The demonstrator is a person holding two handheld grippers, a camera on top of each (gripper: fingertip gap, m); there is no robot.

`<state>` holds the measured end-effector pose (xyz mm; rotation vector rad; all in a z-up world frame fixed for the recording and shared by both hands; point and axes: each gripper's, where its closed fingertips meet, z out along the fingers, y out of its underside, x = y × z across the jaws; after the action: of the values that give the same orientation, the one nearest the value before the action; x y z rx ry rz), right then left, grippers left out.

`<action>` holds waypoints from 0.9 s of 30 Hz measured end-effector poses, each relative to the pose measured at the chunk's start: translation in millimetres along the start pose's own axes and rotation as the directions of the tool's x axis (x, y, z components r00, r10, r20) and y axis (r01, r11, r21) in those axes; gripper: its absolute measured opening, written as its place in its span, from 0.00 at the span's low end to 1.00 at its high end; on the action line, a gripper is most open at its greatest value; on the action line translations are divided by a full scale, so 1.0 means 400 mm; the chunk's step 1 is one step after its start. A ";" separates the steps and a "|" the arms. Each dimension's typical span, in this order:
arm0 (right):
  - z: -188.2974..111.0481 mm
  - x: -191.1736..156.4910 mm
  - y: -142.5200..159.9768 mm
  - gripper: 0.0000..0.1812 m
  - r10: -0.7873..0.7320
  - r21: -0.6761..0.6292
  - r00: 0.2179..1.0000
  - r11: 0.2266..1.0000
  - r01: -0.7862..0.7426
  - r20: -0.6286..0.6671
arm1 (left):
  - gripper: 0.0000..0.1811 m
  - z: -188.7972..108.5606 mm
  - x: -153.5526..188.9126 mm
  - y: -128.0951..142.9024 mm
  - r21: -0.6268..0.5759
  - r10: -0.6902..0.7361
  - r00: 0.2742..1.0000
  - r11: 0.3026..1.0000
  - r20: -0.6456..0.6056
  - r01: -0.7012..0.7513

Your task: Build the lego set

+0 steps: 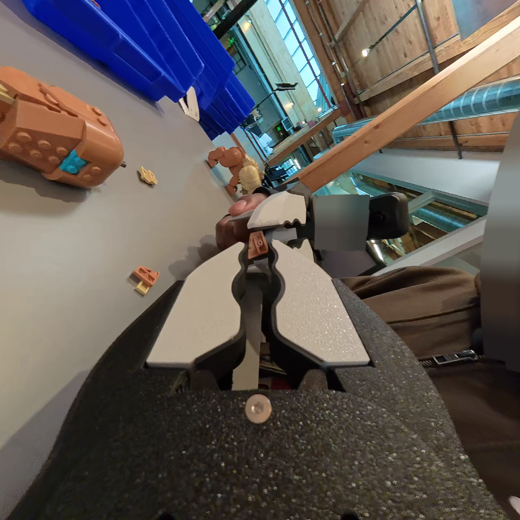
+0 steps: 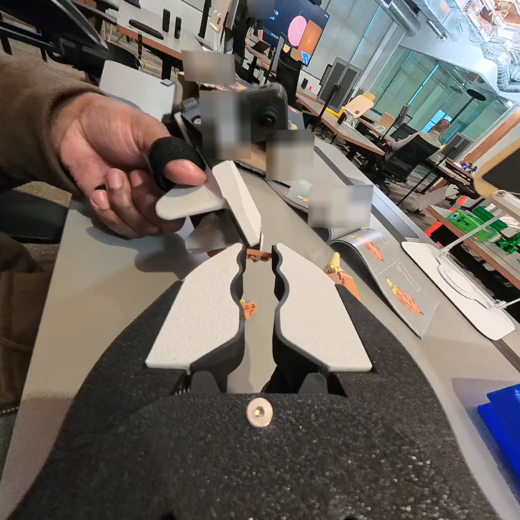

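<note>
A small brown lego piece (image 1: 257, 247) is held above the grey table (image 1: 84, 309) between the tips of my left gripper (image 1: 258, 247), which is shut on it. My right gripper (image 2: 258, 254) meets it from the opposite side and is shut on the same brown piece (image 2: 259, 255). The right gripper's fingers (image 1: 277, 209) show just above the piece in the left wrist view. The left gripper's fingers (image 2: 239, 205), held by a hand, show in the right wrist view. A large orange-brown lego body (image 1: 56, 135) lies on the table at the left.
Blue bins (image 1: 140, 42) stand at the table's far side. A tan piece (image 1: 148, 176), brown plates with a tan clip (image 1: 145, 277) and a brown-and-tan figure (image 1: 239, 168) lie loose. An open instruction booklet (image 2: 394, 281) and a white base plate (image 2: 455, 289) lie at the right. Left and right tips are no more than a few centimetres apart.
</note>
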<state>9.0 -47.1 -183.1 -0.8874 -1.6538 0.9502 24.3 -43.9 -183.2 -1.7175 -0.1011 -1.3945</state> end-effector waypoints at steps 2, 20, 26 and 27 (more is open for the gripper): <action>-0.003 0.003 -0.006 0.09 0.010 0.022 1.000 1.000 -0.010 0.004 | 0.07 -0.001 0.006 -0.005 -0.007 -0.014 0.999 1.000 -0.043 0.014; 0.004 -0.003 -0.021 0.16 -0.019 0.090 0.992 0.996 0.007 0.127 | 0.03 -0.018 0.008 -0.016 -0.081 -0.086 0.987 0.994 -0.133 0.075; 0.016 0.009 0.073 0.20 -0.037 -0.104 0.965 0.992 0.066 0.260 | 0.03 -0.055 -0.058 -0.031 -0.044 -0.033 0.997 0.998 0.076 0.036; 0.021 0.008 0.099 0.21 -0.020 -0.157 0.955 0.985 0.070 0.295 | 0.03 -0.058 -0.066 -0.029 -0.048 -0.023 0.994 0.998 0.107 0.029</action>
<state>4.6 -28.9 -219.2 -0.8445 -2.0227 0.9574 -9.2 -40.7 -198.8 -1.8370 -0.1497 -1.3341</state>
